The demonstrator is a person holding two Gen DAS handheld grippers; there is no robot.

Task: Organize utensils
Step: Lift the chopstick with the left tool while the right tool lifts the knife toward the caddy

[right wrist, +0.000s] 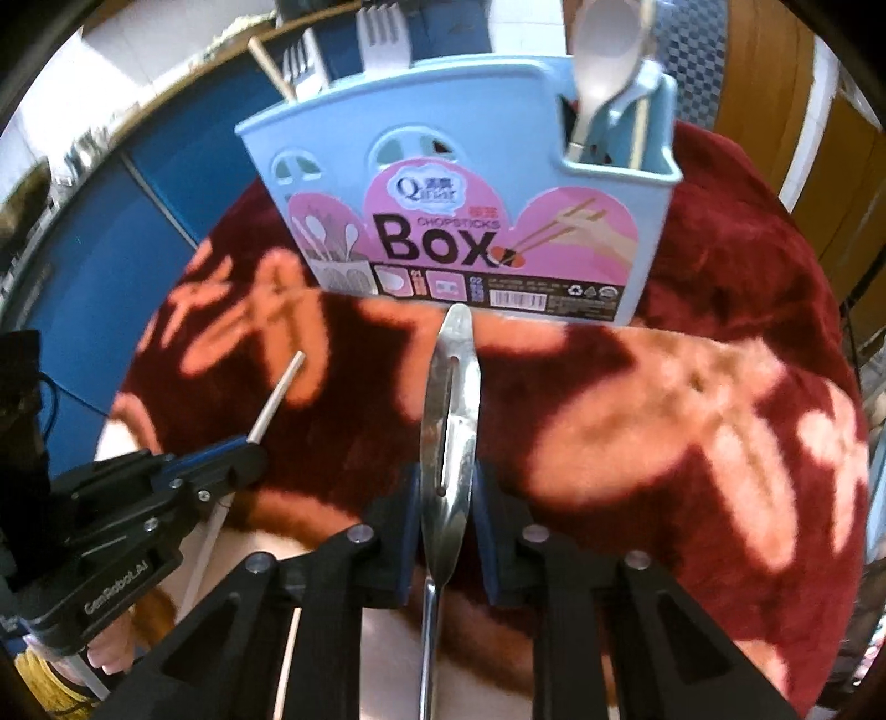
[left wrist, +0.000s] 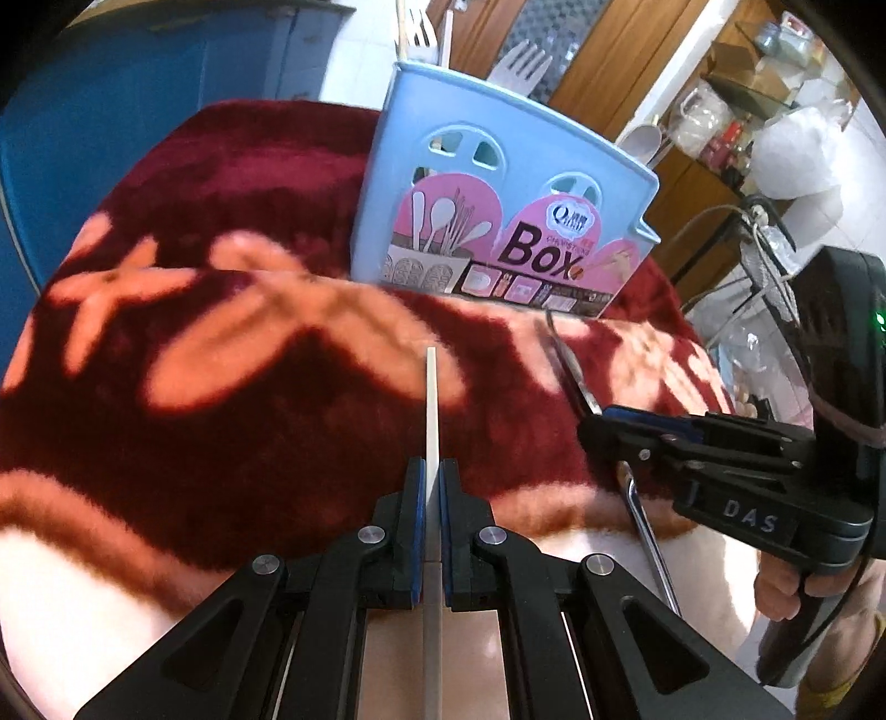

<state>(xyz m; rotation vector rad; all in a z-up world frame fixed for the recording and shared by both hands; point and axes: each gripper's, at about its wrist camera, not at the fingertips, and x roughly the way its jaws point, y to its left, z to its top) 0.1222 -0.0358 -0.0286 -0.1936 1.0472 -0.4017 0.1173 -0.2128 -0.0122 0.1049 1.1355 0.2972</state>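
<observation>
- Red plush blanket (left wrist: 232, 443) with pale flowers covers the worktop, and a blue chopsticks box (right wrist: 443, 183) stands upright at its far side.
- Left gripper (left wrist: 433, 487) has its fingers closed tight on one white chopstick (left wrist: 431, 399), tip aimed toward the box.
- Right gripper (right wrist: 446, 487) has its fingers drawn in around a steel peeler (right wrist: 449, 399); the pads look to be just touching its blade, handle trailing back below.
- Both utensils are up off the blanket, short of the box and apart from each other.
- Step in hand, by my reading: carrying each piece to the holder for the drop.
- Next move calls for lifting each tip above the rim, then lowering it into a compartment clear of what already stands there.
- Count in the box: two white forks (right wrist: 382, 33) and one pale spoon (right wrist: 603, 61) are clear, plus wooden sticks too hidden to number.
- In hand: one chopstick, one peeler. Nothing else lies loose on the blanket.
</observation>
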